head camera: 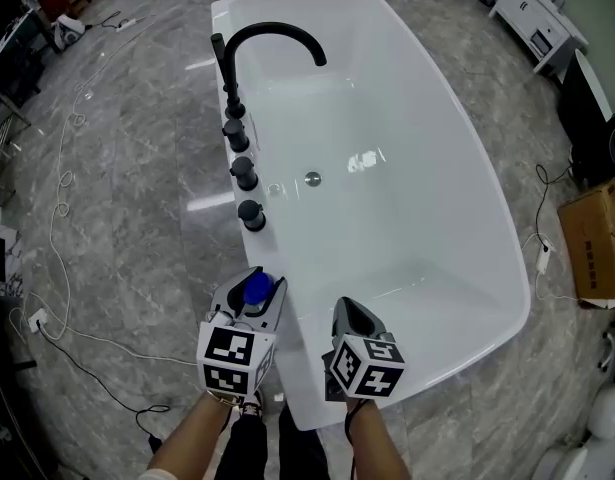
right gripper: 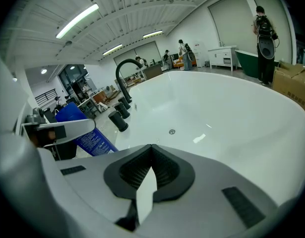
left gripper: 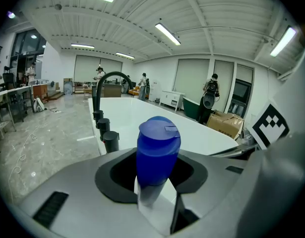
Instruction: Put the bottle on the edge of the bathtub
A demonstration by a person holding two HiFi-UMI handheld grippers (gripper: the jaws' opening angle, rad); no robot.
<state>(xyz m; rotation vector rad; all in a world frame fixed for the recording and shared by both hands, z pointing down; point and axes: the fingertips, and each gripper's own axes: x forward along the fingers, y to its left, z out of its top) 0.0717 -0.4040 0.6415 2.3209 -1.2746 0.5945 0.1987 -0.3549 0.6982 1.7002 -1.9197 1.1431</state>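
Overhead, the left gripper held a blue bottle by the near left rim of the tub, below the knobs and faucet. A drain sat on the tub floor. The left gripper view showed its jaws clamped on the bottle's body. The right gripper view showed the right gripper closed, with the bottle at left.

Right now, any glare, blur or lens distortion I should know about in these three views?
Head view: sharp, bright glare on the bathtub floor near the drain. Left gripper view: strong fisheye, dark corners, bottle in focus. Right gripper view: same fisheye, one glare patch inside the bathtub.
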